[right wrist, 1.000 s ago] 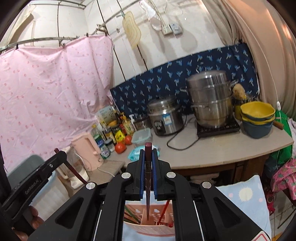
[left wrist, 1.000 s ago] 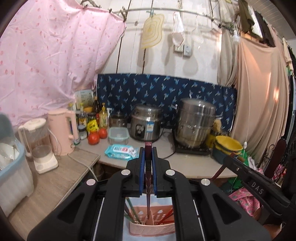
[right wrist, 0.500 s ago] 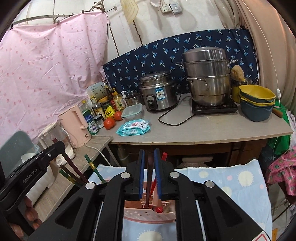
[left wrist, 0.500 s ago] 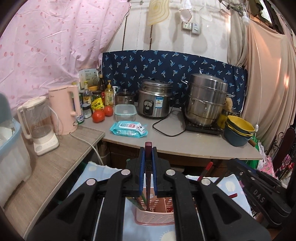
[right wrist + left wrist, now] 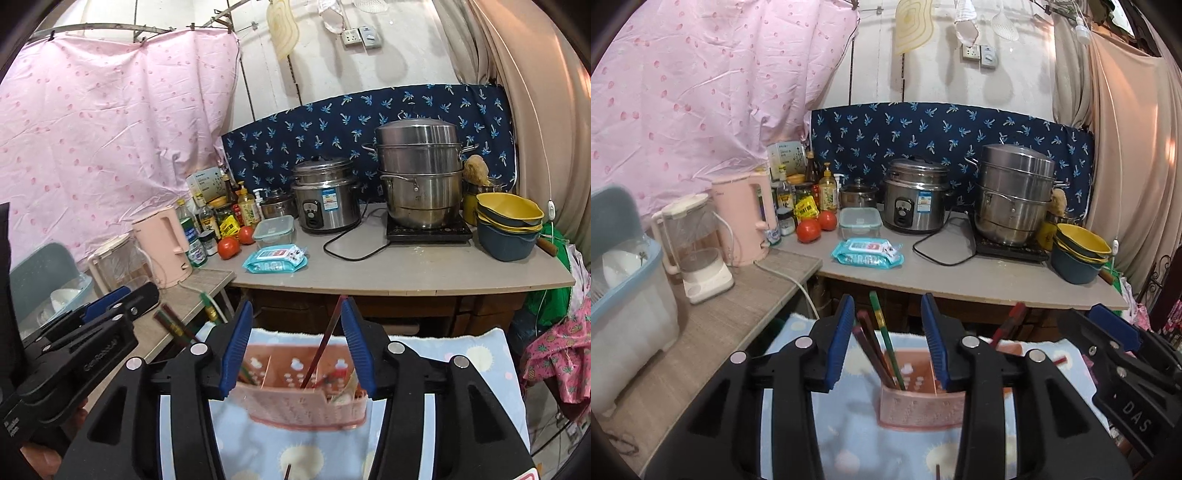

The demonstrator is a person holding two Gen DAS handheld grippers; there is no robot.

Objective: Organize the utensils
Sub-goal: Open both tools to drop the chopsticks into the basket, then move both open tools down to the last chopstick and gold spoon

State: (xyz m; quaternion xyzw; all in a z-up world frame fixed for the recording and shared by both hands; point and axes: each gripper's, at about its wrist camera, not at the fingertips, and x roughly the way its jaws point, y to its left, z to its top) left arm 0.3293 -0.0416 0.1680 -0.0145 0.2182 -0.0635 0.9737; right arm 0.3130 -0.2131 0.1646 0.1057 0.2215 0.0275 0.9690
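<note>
A pink perforated utensil holder (image 5: 919, 406) stands on a light blue towel (image 5: 849, 435); it also shows in the right wrist view (image 5: 306, 402). My left gripper (image 5: 888, 339) is open above its left compartment, where dark brown and green chopsticks (image 5: 877, 350) stand leaning. My right gripper (image 5: 297, 339) is open above the holder, with a dark red chopstick (image 5: 321, 350) leaning inside between the jaws. Red chopsticks (image 5: 1008, 325) stick out of the right compartment. A loose chopstick tip (image 5: 288, 470) lies on the towel.
A counter (image 5: 960, 277) behind holds a rice cooker (image 5: 916, 201), steamer pot (image 5: 1014, 195), stacked bowls (image 5: 1078, 251), wipes pack (image 5: 868, 254), tomatoes and bottles. A side table (image 5: 701, 325) at left carries a blender, pink kettle and dish bin.
Both grippers have opened and let go of the chopsticks they held; those now stand in the holder. Both views have dropped lower toward the holder.
</note>
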